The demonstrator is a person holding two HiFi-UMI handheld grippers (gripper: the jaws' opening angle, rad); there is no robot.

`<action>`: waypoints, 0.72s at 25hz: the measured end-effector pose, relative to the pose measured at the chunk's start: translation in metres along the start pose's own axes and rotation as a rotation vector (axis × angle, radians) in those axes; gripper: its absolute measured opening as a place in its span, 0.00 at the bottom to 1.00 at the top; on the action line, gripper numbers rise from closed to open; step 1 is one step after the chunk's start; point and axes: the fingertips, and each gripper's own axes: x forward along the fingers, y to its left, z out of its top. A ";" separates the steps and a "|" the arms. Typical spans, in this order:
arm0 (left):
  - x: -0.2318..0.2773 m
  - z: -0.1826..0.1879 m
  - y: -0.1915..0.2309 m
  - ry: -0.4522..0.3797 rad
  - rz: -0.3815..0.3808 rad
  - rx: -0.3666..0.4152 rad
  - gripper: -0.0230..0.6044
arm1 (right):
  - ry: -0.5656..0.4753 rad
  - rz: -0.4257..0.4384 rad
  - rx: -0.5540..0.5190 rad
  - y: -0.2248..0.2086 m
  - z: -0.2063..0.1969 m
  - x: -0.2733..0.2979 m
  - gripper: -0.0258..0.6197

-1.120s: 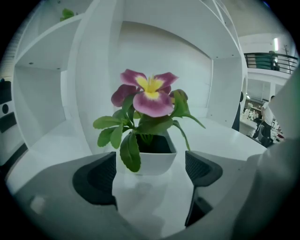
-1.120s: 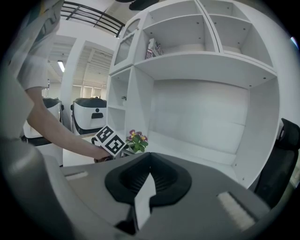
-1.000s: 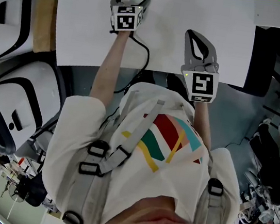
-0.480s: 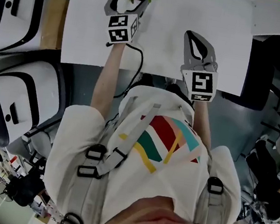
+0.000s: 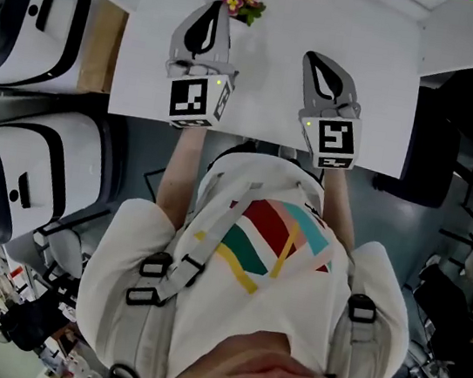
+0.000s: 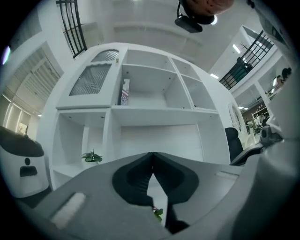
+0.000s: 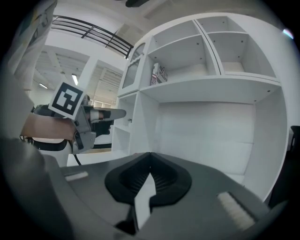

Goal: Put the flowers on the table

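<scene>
A small bunch of pink and yellow flowers (image 5: 243, 3) with green leaves stands on the white table (image 5: 271, 74) near its far edge. My left gripper (image 5: 218, 7) sits just to the left of the flowers and a little nearer to me. Its jaws are shut and empty, and they do not touch the flowers. In the left gripper view the fingertips meet at the left gripper (image 6: 152, 154), and a green leaf (image 6: 158, 213) peeps through below. My right gripper (image 5: 319, 60) hovers over the table's right half, shut and empty, as the right gripper (image 7: 150, 154) view confirms.
White and black machines (image 5: 42, 14) stand left of the table, beside a wooden panel (image 5: 101, 45). A dark chair (image 5: 444, 127) is at the right. Ahead rises a white shelf unit (image 6: 154, 108) with a small green plant (image 6: 92, 157) in a lower compartment.
My left gripper has let go of the flowers, drawn back toward me and shut its jaws. The flowers stay on the table. The right gripper has barely moved.
</scene>
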 end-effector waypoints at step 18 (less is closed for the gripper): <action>-0.028 -0.011 -0.055 0.011 -0.013 -0.058 0.04 | -0.050 -0.089 0.069 -0.049 -0.006 -0.016 0.04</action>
